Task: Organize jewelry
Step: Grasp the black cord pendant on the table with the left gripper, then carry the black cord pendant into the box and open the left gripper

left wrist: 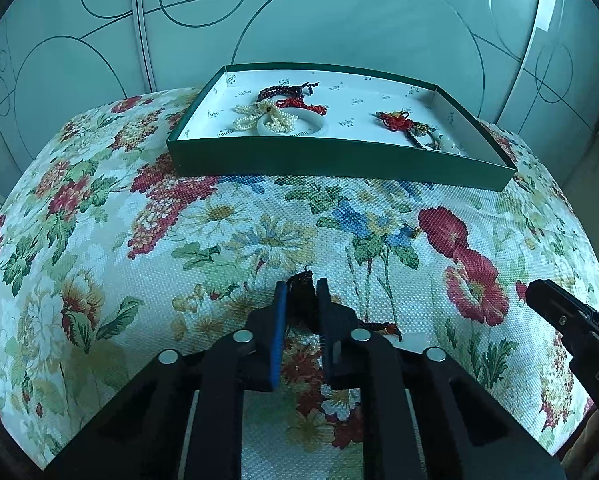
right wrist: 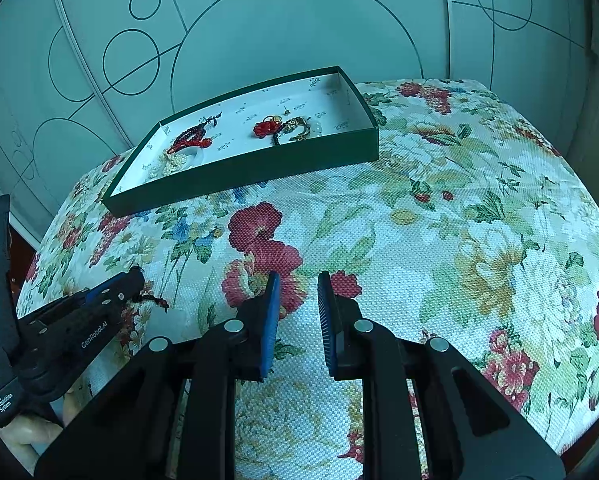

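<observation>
Left tongs (left wrist: 301,294) clenched on a dark braided cord (left wrist: 299,284) bunched between the blue pads, low against the floral woven cloth (left wrist: 259,220) covering the worktop. Cord trails to the right of these tongs to a small red knot (left wrist: 391,326) and a pale translucent flat pendant (left wrist: 413,342) lying on the cloth just beside the right finger. In the right wrist view the same cord end and pendant (right wrist: 167,316) sit just past the left tongs' tip.

Right tongs (right wrist: 297,292) partly released, a clear gap between the pads with nothing in it, only cloth showing beneath. Their black tip (left wrist: 547,300) shows at the right edge of the left wrist view, well apart from the left tongs.

Farther ahead of both tongs: shallow dark green cardboard box (left wrist: 339,160) with a white printed lining, resting on the cloth. Inside on its left, a cream beaded flower piece (left wrist: 259,118) lies over a white ring bangle (left wrist: 315,124), touching a dark red braided cord (left wrist: 283,94). Inside on its right, apart from those, a red knotted charm (left wrist: 393,120) with a dark beaded string (left wrist: 421,138).

Beyond the box, pale frosted panels with thin dark circle lines (left wrist: 339,20).
</observation>
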Demonstrator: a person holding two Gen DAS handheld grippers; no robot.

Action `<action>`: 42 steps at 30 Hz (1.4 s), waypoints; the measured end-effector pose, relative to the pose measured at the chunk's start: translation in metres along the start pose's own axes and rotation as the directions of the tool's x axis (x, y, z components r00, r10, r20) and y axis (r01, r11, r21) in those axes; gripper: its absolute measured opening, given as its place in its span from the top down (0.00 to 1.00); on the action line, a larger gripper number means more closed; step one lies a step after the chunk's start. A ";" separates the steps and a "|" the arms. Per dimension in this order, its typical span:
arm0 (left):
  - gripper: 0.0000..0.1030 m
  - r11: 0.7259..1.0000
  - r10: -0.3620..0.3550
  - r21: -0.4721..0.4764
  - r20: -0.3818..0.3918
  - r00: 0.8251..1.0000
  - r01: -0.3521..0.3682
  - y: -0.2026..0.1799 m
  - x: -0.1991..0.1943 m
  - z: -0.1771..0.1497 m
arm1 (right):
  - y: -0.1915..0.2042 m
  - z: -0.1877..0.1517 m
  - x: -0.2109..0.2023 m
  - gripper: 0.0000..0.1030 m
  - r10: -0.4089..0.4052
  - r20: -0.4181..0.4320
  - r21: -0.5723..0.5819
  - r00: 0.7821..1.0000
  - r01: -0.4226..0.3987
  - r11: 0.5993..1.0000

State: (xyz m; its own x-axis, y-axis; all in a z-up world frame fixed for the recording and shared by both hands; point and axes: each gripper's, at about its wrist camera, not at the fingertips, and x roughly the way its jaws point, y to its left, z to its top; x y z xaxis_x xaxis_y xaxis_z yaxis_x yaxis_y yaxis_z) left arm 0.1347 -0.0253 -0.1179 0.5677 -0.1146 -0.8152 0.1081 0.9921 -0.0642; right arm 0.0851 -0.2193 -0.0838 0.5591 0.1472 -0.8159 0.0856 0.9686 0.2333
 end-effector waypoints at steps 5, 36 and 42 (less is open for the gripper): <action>0.91 1.000 -0.018 -0.005 0.021 1.000 0.018 0.002 -0.004 -0.002 | -0.002 0.000 0.000 0.81 0.005 0.000 0.005 1.000 -0.005 1.000; 0.91 0.995 -0.042 -0.088 0.059 0.997 0.047 0.046 0.017 0.034 | 0.067 0.033 0.073 0.81 0.088 -0.087 -0.162 0.992 -0.102 0.982; 0.91 0.994 -0.054 -0.096 0.055 0.997 0.059 0.048 0.019 0.034 | 0.068 0.033 0.075 0.82 0.081 -0.079 -0.163 0.994 -0.093 0.982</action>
State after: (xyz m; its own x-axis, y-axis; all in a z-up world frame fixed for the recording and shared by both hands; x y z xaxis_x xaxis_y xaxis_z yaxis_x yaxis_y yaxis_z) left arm 0.1787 0.0182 -0.1172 0.6049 -0.1705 -0.7778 0.0628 0.9840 -0.1668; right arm 0.1603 -0.1496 -0.1116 0.4975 0.2403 -0.8335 -0.1022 0.9704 0.2187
